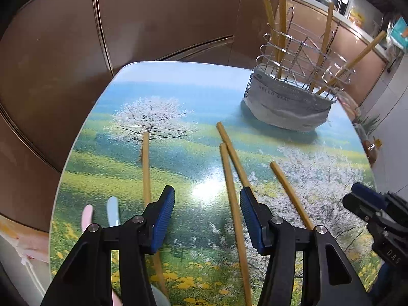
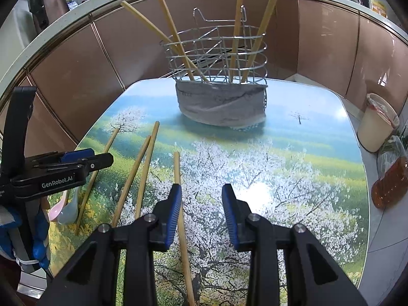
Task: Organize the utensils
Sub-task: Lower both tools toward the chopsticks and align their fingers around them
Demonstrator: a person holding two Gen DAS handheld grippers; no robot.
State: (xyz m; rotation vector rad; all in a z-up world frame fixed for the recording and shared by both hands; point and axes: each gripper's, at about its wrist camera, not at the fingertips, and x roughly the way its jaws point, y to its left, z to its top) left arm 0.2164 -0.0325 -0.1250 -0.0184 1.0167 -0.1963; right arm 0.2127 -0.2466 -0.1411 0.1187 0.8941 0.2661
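Several bamboo chopsticks (image 1: 145, 165) lie loose on the flower-print table (image 1: 178, 102). My left gripper (image 1: 206, 190) hangs open over them; one chopstick (image 1: 230, 191) lies on the table between its fingers, close to the right pad and not pressed. My right gripper (image 2: 202, 187) is open too, and a chopstick (image 2: 176, 168) runs under its left finger. A wire utensil holder (image 2: 216, 51) with a grey cloth around its base stands at the table's far side with several chopsticks upright in it. A pink spoon (image 1: 86, 216) and a pale blue spoon (image 1: 113, 211) lie at the near left.
Brown cabinet panels (image 1: 165, 12) enclose the table's far and left sides. Right of the table stand a cream bin (image 2: 377, 125) and a bottle of orange liquid (image 2: 390, 181). The right half of the table (image 2: 293, 165) holds no utensils.
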